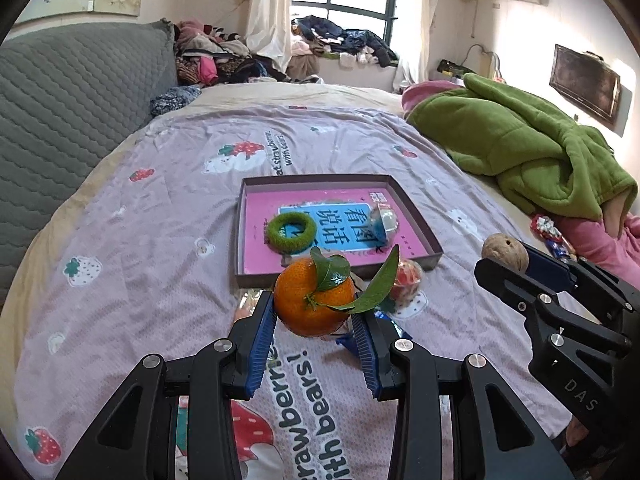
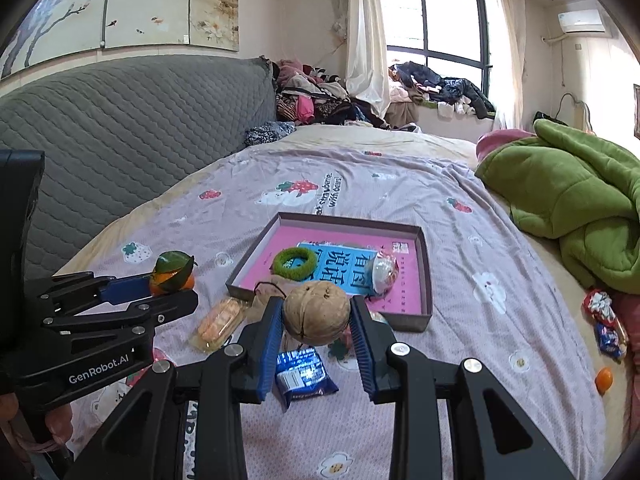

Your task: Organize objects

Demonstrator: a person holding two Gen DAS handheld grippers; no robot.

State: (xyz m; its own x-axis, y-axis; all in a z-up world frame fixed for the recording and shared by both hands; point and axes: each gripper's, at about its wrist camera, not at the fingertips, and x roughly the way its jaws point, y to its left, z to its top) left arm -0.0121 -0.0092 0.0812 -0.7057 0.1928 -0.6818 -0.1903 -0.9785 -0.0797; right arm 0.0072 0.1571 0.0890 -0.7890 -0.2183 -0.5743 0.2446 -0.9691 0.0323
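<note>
My left gripper [image 1: 316, 312] is shut on an orange tangerine [image 1: 310, 304] with green leaves, held above the bedsheet just in front of the box. My right gripper [image 2: 316, 316] is shut on a brown walnut [image 2: 316, 312], also held in front of the box. The shallow brown box [image 1: 416, 216] lies on the bed with a pink book, a green fuzzy ring [image 1: 291, 233] and a clear capsule toy [image 1: 383, 221] inside. In the right wrist view the box [image 2: 425, 268], ring [image 2: 295, 263] and capsule [image 2: 383, 271] show too, with the left gripper [image 2: 176, 280] at left.
A blue snack packet [image 2: 302, 374], a clear orange-filled packet [image 2: 218, 322] and a red-white wrapped candy [image 1: 406, 278] lie on the sheet before the box. A green blanket [image 1: 516, 144] is heaped at right. Wrapped candies [image 2: 604, 320] and a small orange [image 2: 603, 380] sit at the right edge.
</note>
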